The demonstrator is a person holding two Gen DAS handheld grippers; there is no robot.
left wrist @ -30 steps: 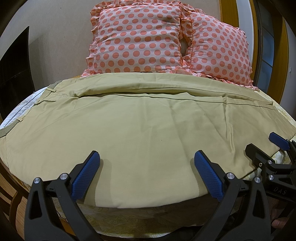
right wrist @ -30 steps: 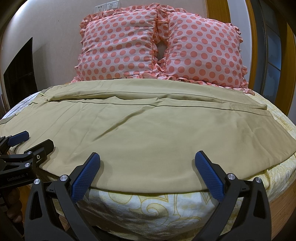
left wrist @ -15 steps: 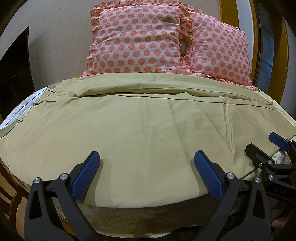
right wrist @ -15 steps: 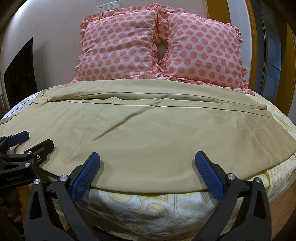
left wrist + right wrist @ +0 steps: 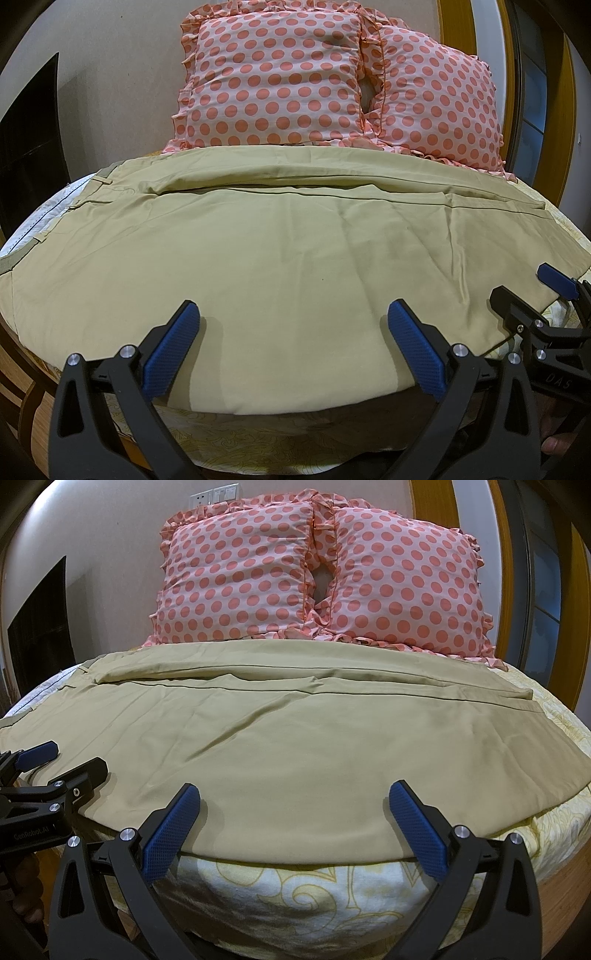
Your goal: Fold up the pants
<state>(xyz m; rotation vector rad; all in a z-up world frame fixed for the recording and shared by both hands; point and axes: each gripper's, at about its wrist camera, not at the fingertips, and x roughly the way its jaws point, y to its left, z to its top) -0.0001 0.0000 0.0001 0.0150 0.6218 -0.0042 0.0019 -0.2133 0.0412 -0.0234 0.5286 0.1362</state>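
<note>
Khaki pants (image 5: 288, 251) lie spread flat across the bed, waistband at the left, leg ends at the right; they also fill the right wrist view (image 5: 295, 746). My left gripper (image 5: 293, 332) is open and empty, hovering over the near edge of the pants. My right gripper (image 5: 294, 812) is open and empty over the same near edge, further right. Each gripper shows in the other's view: the right gripper (image 5: 517, 291) at the right side, the left gripper (image 5: 70, 760) at the left side, both open.
Two pink polka-dot pillows (image 5: 273, 77) (image 5: 406, 583) stand against the wall behind the pants. A yellow-patterned bedsheet (image 5: 295, 893) hangs over the near bed edge. A wooden door frame (image 5: 576, 590) stands at the right, a dark panel (image 5: 40, 624) at the left.
</note>
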